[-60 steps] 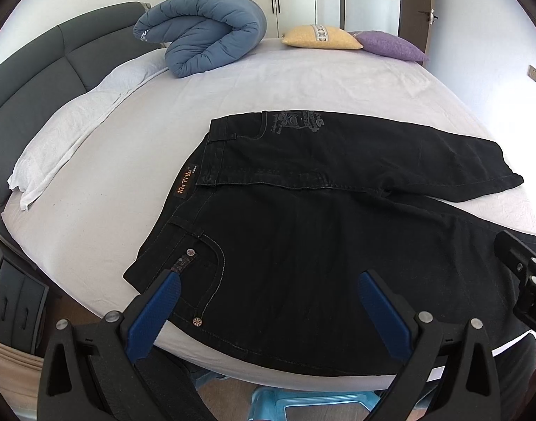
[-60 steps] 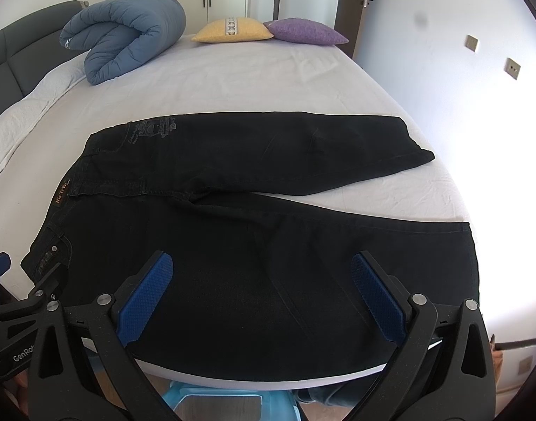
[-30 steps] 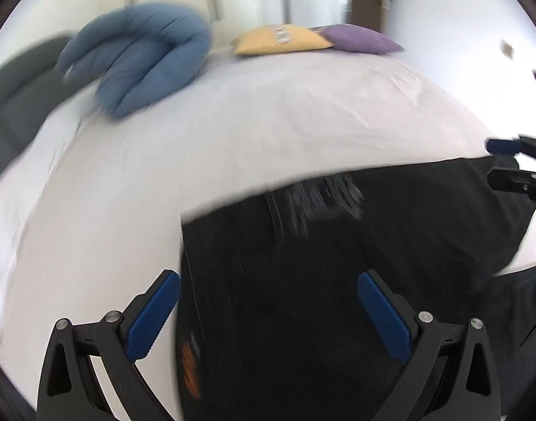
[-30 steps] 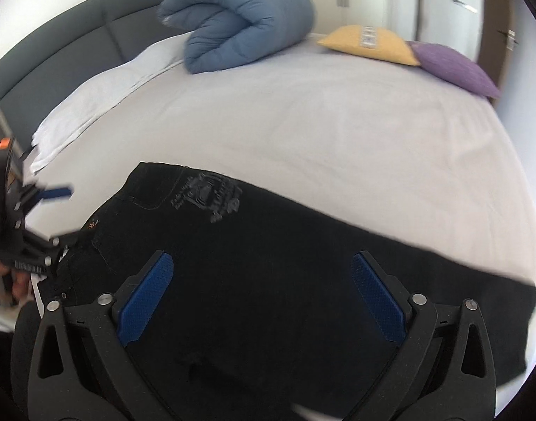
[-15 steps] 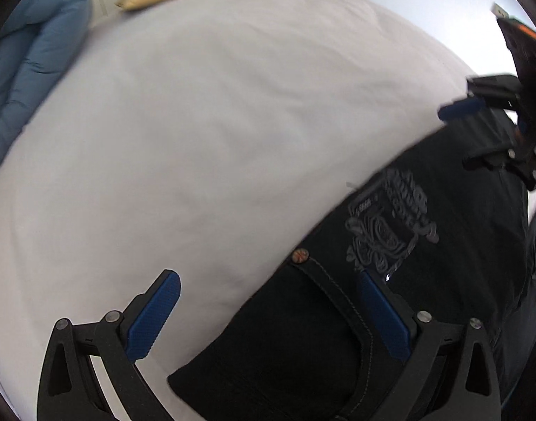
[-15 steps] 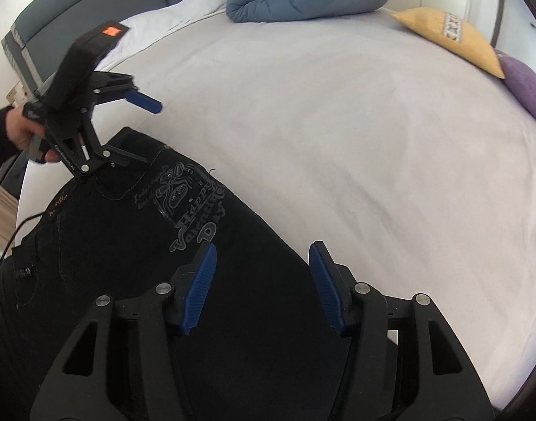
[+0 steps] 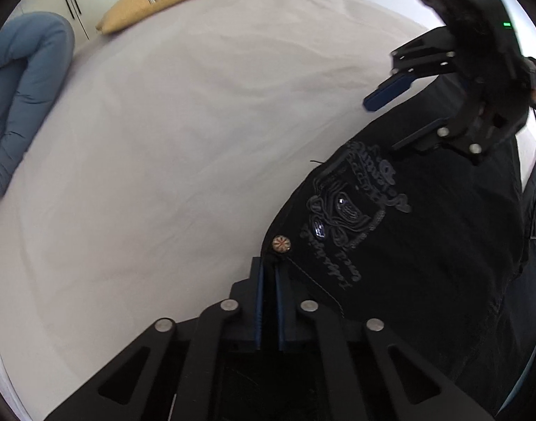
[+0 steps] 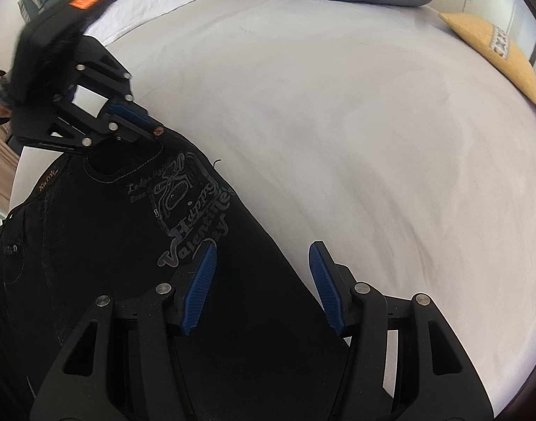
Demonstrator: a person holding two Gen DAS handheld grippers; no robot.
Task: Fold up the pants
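Already the left gripper [image 7: 268, 273] had clamped the pants [image 7: 408, 245] at the far waist edge, beside a rivet [image 7: 281, 244]. Meanwhile the right gripper [image 8: 262, 280] stood half open astride the far leg's edge, gripping nothing. Judging by this, the pants lay flat on the bed [image 8: 338, 122], no fold made.

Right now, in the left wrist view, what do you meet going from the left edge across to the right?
Blue duvet → yellow cushion → left gripper, shut on the black pants' edge → printed emblem on the black pants → right gripper, held by a hand at the far right.
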